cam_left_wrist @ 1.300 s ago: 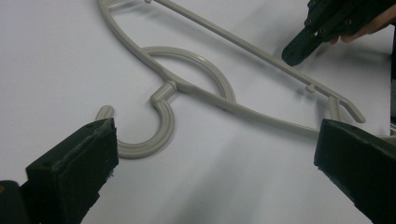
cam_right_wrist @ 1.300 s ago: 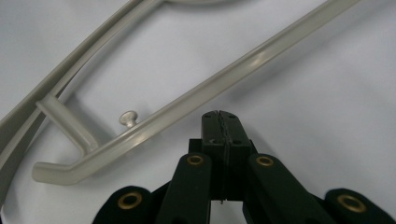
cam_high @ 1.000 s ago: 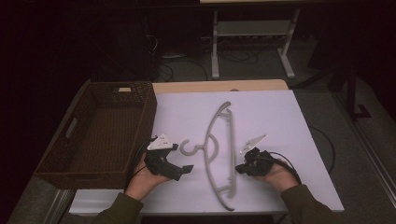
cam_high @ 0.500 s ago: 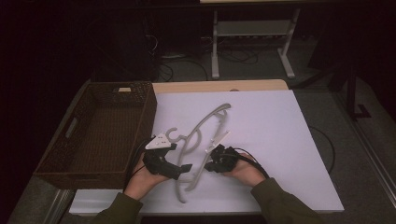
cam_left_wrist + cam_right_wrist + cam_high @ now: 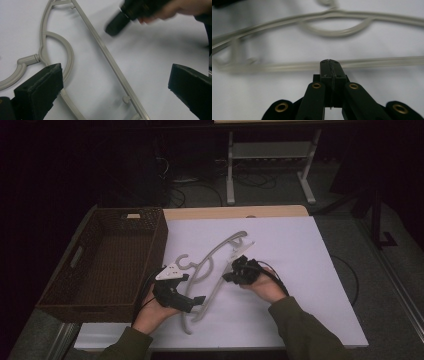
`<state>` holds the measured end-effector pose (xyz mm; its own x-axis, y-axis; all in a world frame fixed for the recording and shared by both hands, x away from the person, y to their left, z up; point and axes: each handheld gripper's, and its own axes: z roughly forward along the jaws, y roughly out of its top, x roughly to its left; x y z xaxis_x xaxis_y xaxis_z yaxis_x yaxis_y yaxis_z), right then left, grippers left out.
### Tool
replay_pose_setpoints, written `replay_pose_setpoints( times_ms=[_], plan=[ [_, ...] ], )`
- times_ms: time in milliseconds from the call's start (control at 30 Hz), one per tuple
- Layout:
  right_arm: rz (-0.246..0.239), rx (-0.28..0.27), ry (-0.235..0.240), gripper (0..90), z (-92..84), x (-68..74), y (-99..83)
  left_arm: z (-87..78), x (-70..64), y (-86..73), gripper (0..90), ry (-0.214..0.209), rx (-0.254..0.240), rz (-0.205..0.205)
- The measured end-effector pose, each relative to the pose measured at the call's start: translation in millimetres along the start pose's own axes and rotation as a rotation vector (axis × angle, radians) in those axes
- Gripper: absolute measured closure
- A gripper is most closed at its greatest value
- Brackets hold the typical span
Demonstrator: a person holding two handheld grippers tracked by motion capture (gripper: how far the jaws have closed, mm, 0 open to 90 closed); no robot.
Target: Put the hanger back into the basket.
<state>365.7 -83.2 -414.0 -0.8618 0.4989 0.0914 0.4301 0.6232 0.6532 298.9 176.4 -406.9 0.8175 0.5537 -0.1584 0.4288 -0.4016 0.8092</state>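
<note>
Right gripper (image 5: 329,61): jaws pressed together, pad against pad, with nothing between them; their tip meets the straight lower bar of the grey plastic hanger (image 5: 387,61) (the view is blurred, so contact is probable rather than certain). Left gripper (image 5: 112,95): jaws spread wide, both pads hovering over the hanger's bar and its inner loop, gripping nothing. In the high view the hanger (image 5: 215,252) lies flat and slantwise on the white table sheet (image 5: 300,270), hook end toward the left gripper (image 5: 196,300), upper end beside the right gripper (image 5: 231,270). A brown wicker basket (image 5: 150,237) stands at the sheet's left edge, near the left hand.
</note>
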Motion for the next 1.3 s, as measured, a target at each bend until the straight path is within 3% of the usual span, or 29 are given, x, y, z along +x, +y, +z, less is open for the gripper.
replay_pose_setpoints(
  times_ms=[67,100,133,167,200,333,367,467,867,1067,1300],
  plan=[
    [0.042,-0.018,-0.025,89.5,-2.2,-17.0,8.4,0.8,-1.0,-0.2,0.0,-0.003,-0.012,-0.015],
    [0.050,-0.027,-0.063,89.5,-2.3,-30.9,15.2,0.8,-0.7,-0.2,0.0,-0.004,-0.012,-0.015],
    [0.050,-0.027,-0.063,89.5,-2.3,-30.9,15.2,0.8,-0.3,-0.3,0.0,-0.004,-0.010,-0.014],
    [0.056,-0.030,-0.114,89.5,-0.1,-46.3,22.5,1.0,0.3,-0.5,0.0,-0.006,-0.007,-0.010],
    [0.056,-0.030,-0.114,89.5,-0.1,-46.3,22.5,1.2,0.5,-0.7,0.0,-0.007,-0.007,-0.011],
    [0.096,-0.016,-0.193,89.6,11.3,-80.1,35.2,0.9,0.5,-1.2,0.0,-0.008,-0.008,-0.013],
    [0.096,-0.016,-0.193,89.6,11.3,-80.1,35.2,0.8,0.7,-1.3,0.0,-0.009,-0.007,-0.012],
    [0.106,0.014,-0.212,89.5,21.5,-97.2,41.2,1.1,0.5,-1.6,0.0,-0.010,-0.007,-0.015],
    [0.078,0.111,-0.240,89.6,42.4,-109.8,47.5,0.4,0.9,-2.1,0.0,-0.010,-0.005,-0.013],
    [0.092,0.144,-0.239,89.6,33.8,-109.2,41.0,0.8,0.5,-2.6,0.0,-0.010,-0.004,-0.013],
    [0.130,0.158,-0.232,89.6,10.4,-105.7,15.8,2.5,-0.4,-2.4,0.0,-0.009,0.007,-0.005]
  ],
)
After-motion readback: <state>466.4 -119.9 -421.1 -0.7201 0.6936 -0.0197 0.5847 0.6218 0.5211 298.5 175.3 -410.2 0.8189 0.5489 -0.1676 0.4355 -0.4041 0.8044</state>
